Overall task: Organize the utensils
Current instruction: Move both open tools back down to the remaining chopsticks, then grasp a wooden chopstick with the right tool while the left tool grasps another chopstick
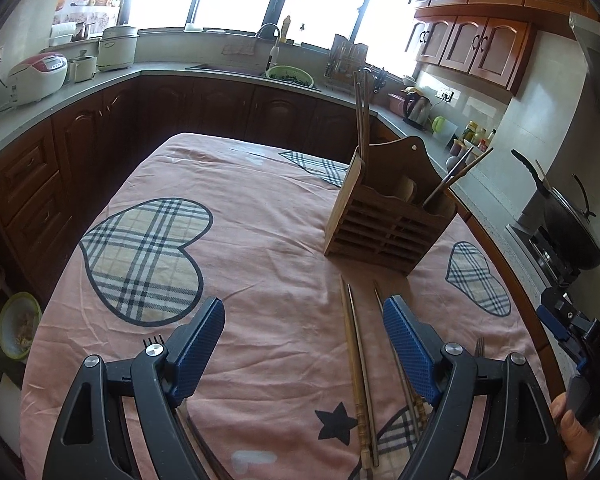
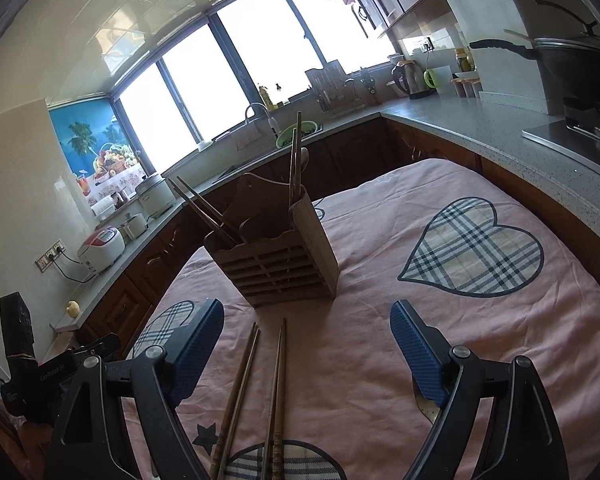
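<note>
A wooden utensil holder (image 1: 384, 220) stands on the pink tablecloth; it also shows in the right wrist view (image 2: 280, 256). Chopsticks stand in both of its end compartments. Two pairs of wooden chopsticks (image 1: 358, 376) lie flat on the cloth in front of it, also seen in the right wrist view (image 2: 256, 396). A fork (image 1: 479, 347) peeks out behind my left gripper's right finger. My left gripper (image 1: 304, 324) is open and empty above the loose chopsticks. My right gripper (image 2: 308, 328) is open and empty, to the right of them; it appears at the edge of the left wrist view (image 1: 572, 328).
The table (image 1: 204, 280) is covered with a pink cloth with plaid hearts. Kitchen counters with dark cabinets (image 1: 100, 120) surround it, holding rice cookers (image 1: 36, 76), a sink, a kettle (image 2: 404, 74) and a wok on a stove (image 1: 572, 232). A bowl (image 1: 18, 326) sits low at the left.
</note>
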`<state>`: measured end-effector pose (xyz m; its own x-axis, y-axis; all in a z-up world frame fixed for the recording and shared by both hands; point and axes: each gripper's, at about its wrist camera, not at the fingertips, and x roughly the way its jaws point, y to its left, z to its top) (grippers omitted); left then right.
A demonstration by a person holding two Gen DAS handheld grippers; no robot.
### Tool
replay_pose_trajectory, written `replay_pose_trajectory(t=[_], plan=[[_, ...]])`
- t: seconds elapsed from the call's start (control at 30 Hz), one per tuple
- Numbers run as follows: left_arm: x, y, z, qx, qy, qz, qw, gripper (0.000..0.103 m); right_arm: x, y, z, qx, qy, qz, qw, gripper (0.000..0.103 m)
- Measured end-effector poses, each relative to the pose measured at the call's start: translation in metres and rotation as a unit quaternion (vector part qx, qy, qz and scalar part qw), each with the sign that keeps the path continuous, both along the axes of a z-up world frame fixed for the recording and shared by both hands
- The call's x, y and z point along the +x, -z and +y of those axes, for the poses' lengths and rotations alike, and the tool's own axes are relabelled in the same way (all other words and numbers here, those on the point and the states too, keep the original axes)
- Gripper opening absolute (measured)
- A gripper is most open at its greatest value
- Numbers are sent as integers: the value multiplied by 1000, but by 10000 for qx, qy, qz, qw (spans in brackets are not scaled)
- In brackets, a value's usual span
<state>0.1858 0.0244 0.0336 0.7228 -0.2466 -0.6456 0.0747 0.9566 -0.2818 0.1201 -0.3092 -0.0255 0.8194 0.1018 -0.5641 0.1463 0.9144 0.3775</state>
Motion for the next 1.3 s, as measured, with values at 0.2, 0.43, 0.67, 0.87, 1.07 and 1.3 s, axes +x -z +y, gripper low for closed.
replay_pose_trajectory(t=[0.2,0.43,0.67,0.87,1.07,1.3], plan=[[8,2,-7,131,88,116,9998,81,5,3,4,-35,-88,106,9999,87],[20,8,-12,239,73,204,9995,81,13,8,9,-89,-203,210,9995,87],[31,20,-17,318,25,330,9989,81,25,18,16,-356,-354,399,9979,87],[45,31,-25,422,80,513,9978,81,37,33,19,-415,-487,668,9957,87],[69,42,-45,733,279,716,9943,81,50,49,23,-417,-688,941,9923,87],[99,60,-67,1129,485,963,9877,80,68,68,31,-486,-990,1273,9857,87]])
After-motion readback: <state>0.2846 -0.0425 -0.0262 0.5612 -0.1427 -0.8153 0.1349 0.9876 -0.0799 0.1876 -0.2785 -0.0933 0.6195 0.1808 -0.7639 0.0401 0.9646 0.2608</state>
